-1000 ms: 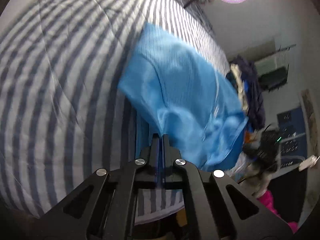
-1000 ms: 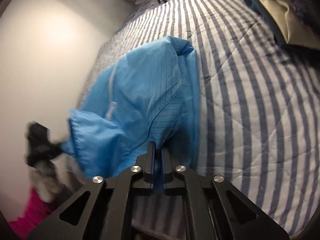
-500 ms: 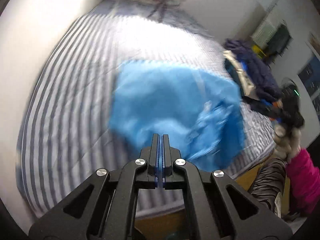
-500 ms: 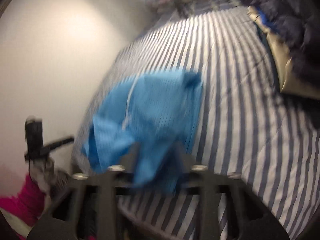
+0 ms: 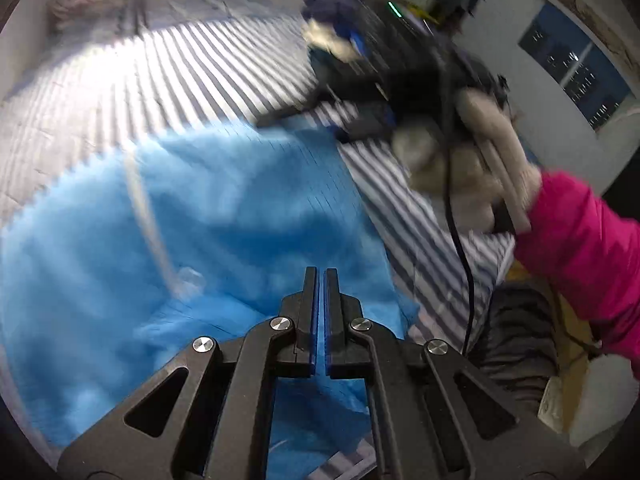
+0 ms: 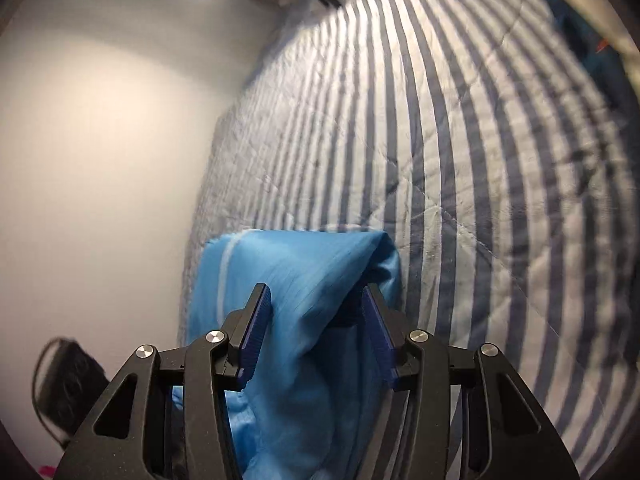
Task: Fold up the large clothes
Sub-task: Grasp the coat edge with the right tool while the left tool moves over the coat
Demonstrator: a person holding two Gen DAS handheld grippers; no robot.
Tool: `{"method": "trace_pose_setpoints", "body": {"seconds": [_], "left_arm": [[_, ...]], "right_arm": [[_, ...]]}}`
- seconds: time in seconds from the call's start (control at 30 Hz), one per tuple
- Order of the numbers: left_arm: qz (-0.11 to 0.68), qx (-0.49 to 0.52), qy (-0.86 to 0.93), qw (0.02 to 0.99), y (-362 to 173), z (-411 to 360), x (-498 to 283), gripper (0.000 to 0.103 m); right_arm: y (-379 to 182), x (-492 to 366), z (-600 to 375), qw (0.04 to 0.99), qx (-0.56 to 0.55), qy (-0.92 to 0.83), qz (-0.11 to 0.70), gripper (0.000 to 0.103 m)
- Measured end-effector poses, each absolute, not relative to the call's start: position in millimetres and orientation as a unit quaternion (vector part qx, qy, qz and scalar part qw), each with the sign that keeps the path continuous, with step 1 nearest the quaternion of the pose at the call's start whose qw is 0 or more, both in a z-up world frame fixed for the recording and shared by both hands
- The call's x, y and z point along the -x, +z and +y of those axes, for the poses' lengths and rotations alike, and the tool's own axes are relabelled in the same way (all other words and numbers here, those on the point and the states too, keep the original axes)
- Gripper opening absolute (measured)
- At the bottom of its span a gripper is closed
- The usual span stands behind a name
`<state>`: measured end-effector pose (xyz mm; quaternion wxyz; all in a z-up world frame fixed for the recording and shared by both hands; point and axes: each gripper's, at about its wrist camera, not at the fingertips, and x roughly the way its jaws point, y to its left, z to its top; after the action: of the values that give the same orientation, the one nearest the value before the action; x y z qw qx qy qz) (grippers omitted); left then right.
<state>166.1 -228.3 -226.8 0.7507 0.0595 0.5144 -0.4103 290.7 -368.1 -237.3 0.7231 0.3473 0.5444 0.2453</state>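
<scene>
A bright blue garment (image 5: 200,220) lies on the striped bed (image 5: 160,68). My left gripper (image 5: 320,272) is shut over its near part; the cloth runs up to and under the fingertips and looks pinched between them, though blur hides the pinch itself. In the right wrist view the garment (image 6: 304,264) shows a neat folded far edge. My right gripper (image 6: 315,292) stands open, a ridge of the cloth rising between its blue pads (image 6: 256,328) without being pressed. That gripper (image 5: 420,92) also appears blurred in the left wrist view, held by a gloved hand (image 5: 460,168) with a pink sleeve (image 5: 580,248).
A pile of dark and beige clothes (image 5: 332,28) sits at the far right of the bed (image 6: 480,160). A white wall (image 6: 100,160) borders the bed's left side. The bed's near edge drops off beside the person's legs (image 5: 520,340).
The right gripper has let go of the blue garment and its jaws now stand apart. Both hands have swung sideways, the left one rolling. The garment now lies lower and flatter on the bed.
</scene>
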Motion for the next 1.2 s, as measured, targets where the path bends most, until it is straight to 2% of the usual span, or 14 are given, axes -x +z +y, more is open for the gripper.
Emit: {"method": "trace_pose_setpoints", "body": {"seconds": [0.07, 0.1, 0.13, 0.17, 0.2, 0.37, 0.53, 0.73, 0.77, 0.8, 0.83, 0.87, 0.97, 1.2], "left_arm": [[0.528, -0.074, -0.423, 0.733, -243, -237, -159, 0.0], [0.531, -0.082, -0.429, 0.726, -249, -240, -153, 0.0], [0.533, -0.092, -0.435, 0.72, -256, -243, -148, 0.0], [0.535, -0.099, -0.438, 0.716, -260, -244, -144, 0.0], [0.535, -0.103, -0.438, 0.715, -264, -244, -142, 0.0], [0.53, -0.101, -0.438, 0.719, -278, -243, -135, 0.0], [0.523, -0.104, -0.442, 0.721, -266, -236, -132, 0.0], [0.478, -0.027, -0.425, 0.768, -203, -162, -104, 0.001], [0.473, -0.017, -0.416, 0.777, -196, -150, -103, 0.005], [0.466, -0.003, -0.401, 0.789, -190, -131, -102, 0.024], [0.459, 0.011, -0.381, 0.803, -183, -111, -102, 0.051], [0.452, 0.026, -0.362, 0.815, -180, -90, -103, 0.059], [0.459, 0.056, -0.318, 0.828, -184, -44, -116, 0.062], [0.479, 0.04, -0.292, 0.827, -214, -25, -114, 0.062]], "right_arm": [[-250, -297, -364, 0.707, -0.372, 0.26, 0.542, 0.044], [-256, -304, -363, 0.703, -0.384, 0.265, 0.538, 0.037], [-261, -309, -363, 0.7, -0.396, 0.268, 0.53, 0.03], [-264, -315, -362, 0.704, -0.403, 0.263, 0.522, 0.011], [-262, -316, -362, 0.711, -0.403, 0.255, 0.516, 0.005], [-233, -315, -353, 0.786, -0.328, 0.239, 0.467, 0.001], [-253, -323, -340, 0.793, -0.282, 0.179, 0.509, 0.001], [-198, -300, -358, 0.81, -0.245, 0.144, 0.512, 0.007], [-185, -289, -362, 0.814, -0.242, 0.15, 0.507, 0.007], [-178, -279, -364, 0.815, -0.241, 0.156, 0.503, 0.007], [-165, -265, -363, 0.818, -0.239, 0.167, 0.495, 0.008], [-155, -252, -361, 0.819, -0.24, 0.179, 0.489, 0.013], [-134, -213, -344, 0.817, -0.238, 0.219, 0.478, 0.04], [-136, -144, -258, 0.827, -0.07, 0.271, 0.488, 0.043]]}}
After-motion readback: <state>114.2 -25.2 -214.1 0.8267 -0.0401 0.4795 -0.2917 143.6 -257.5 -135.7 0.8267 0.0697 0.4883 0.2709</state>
